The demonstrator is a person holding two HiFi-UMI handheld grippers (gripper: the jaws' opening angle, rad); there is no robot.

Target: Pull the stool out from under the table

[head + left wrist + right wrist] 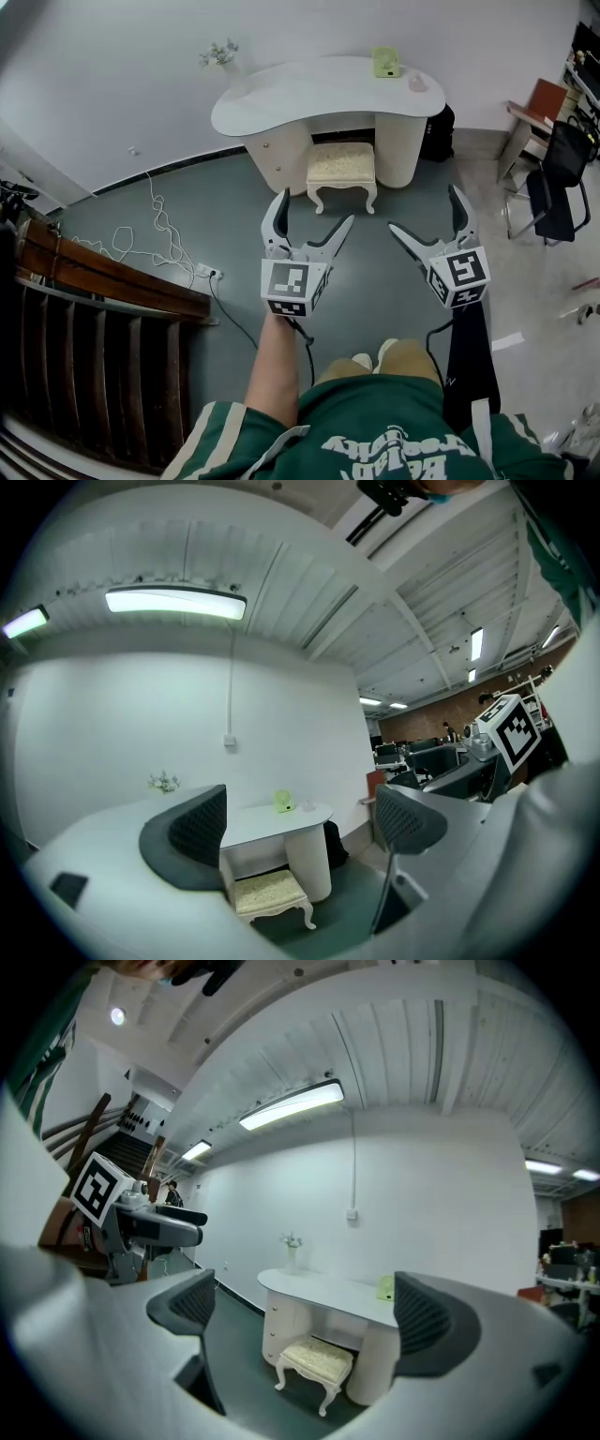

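Grey-green floor (234, 253) fills most of the head view, bare betw. the person and the furniture. Next biggest is the white kidney-shaped table (319, 94) against the wall, w/ a pedestal each side of the knee gap. The stool (341, 167) has a cream padded seat and curved white legs. It stands in that gap, back part under the top, front part poking out, pedestals close on both sides.

Risks, as I judge them:
- The gap is tight, so a pull that isn't straight could swing a curved leg into a pedestal & jolt the table plus whatever's on it.
- The padded seat edge prob. gives a poor bite, so jaws may slip off mid-pull.
- Gripping one side only would likely twist the stool.
- The legs may judder on the floor.

Left gripper (317, 208) & right gripper (424, 208) are both spread wide, w/ nothing betw. the jaws, touching nothing. They hang side by side over the floor, pointed at the stool but well short of it. Each gripper view frames stool & table far off betw. its pads. The pull hasn't begun.

Smallest bits are the flower vase (221, 54) and green item (384, 62) on the tabletop, the ones at stake in a jolt.
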